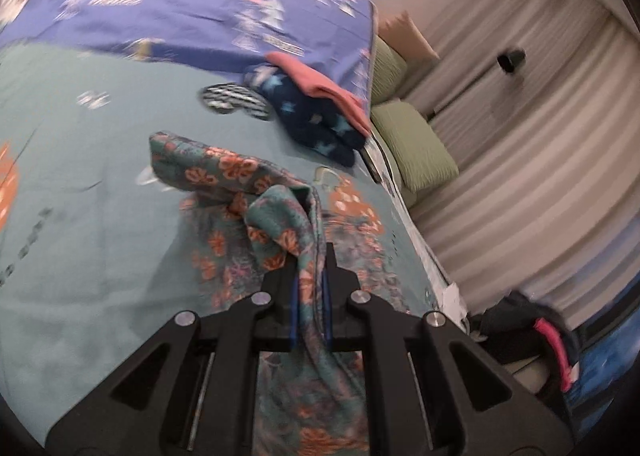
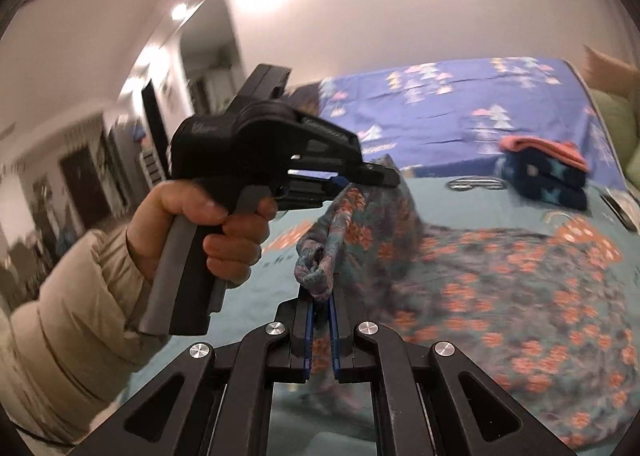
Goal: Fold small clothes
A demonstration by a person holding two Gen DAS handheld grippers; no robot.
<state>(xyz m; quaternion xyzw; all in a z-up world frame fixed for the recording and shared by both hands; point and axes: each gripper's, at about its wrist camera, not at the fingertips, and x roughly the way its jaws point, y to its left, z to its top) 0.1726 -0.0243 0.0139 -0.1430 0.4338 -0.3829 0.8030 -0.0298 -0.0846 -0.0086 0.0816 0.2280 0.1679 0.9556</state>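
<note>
A teal garment with orange flowers (image 1: 224, 184) lies partly on the bed and is lifted at one edge. My left gripper (image 1: 311, 276) is shut on a bunched fold of it. In the right wrist view the same floral garment (image 2: 500, 288) spreads over the bed to the right, and my right gripper (image 2: 320, 298) is shut on another bunched edge. The left gripper (image 2: 384, 176), held in a hand, grips the cloth just above and beyond mine. A folded stack of a dark blue star-print piece (image 1: 316, 116) under a pink piece (image 1: 320, 84) sits further back.
The bed has a teal sheet (image 1: 80, 160) and a purple patterned cover (image 1: 168, 12) behind. A striped black-and-white item (image 1: 232, 100) lies by the stack. Green pillows (image 1: 416, 144) and striped curtains (image 1: 540, 136) are off the bed's right side. A dark bag (image 1: 532, 336) lies low right.
</note>
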